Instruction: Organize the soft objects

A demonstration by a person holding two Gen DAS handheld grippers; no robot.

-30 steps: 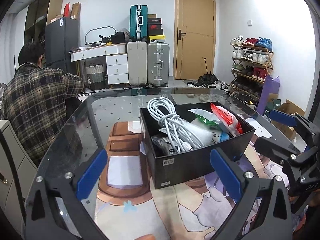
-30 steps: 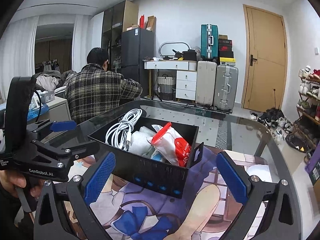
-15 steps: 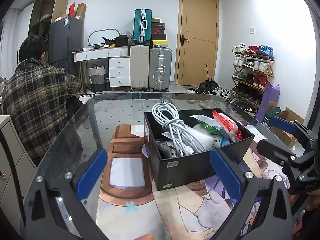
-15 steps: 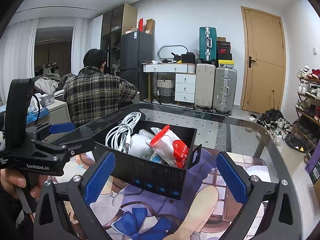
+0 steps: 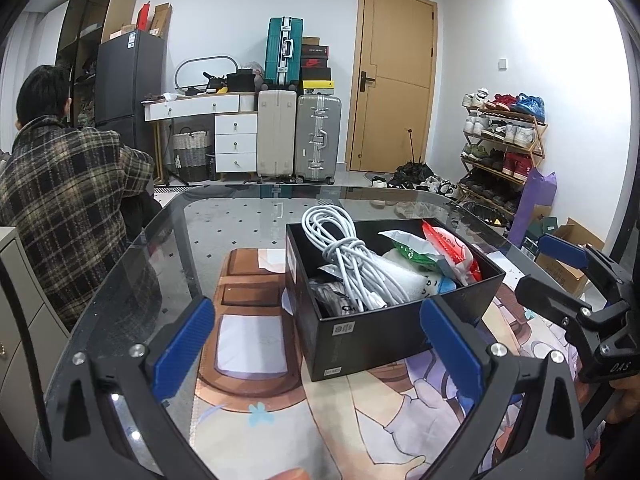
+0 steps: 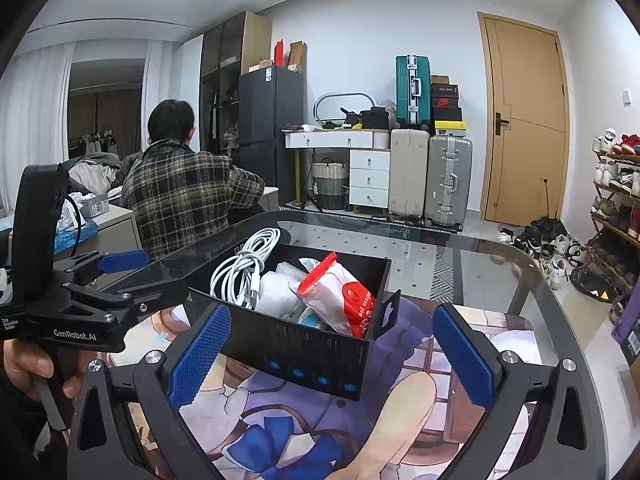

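Observation:
A black box (image 5: 380, 332) (image 6: 312, 356) stands on the printed mat of a glass table. It holds a coiled white cable (image 5: 348, 256) (image 6: 240, 268), a red-and-white snack pouch (image 5: 452, 248) (image 6: 340, 296), a green-and-white packet (image 5: 408, 244) and a white bubble-wrap bundle (image 6: 276, 292). My left gripper (image 5: 316, 352) is open with nothing between its fingers, near the box's front left side. Open and empty too, my right gripper (image 6: 332, 356) faces the box's front wall. Each gripper shows in the other's view: the right gripper (image 5: 576, 280) at the right edge, the left gripper (image 6: 100, 280) at the left, held by a hand (image 6: 28, 364).
A person in a plaid shirt (image 5: 60, 200) (image 6: 188, 196) sits with their back to me at the table's far left. Behind are suitcases (image 5: 300, 136), a white drawer desk (image 6: 360, 164), a door (image 6: 524, 120) and a shoe rack (image 5: 500, 148). The glass table edge (image 5: 120, 268) curves on the left.
Both cameras have drawn back and risen slightly, so the box sits lower and farther in view. The box and its contents have not moved. Both grippers stay open.

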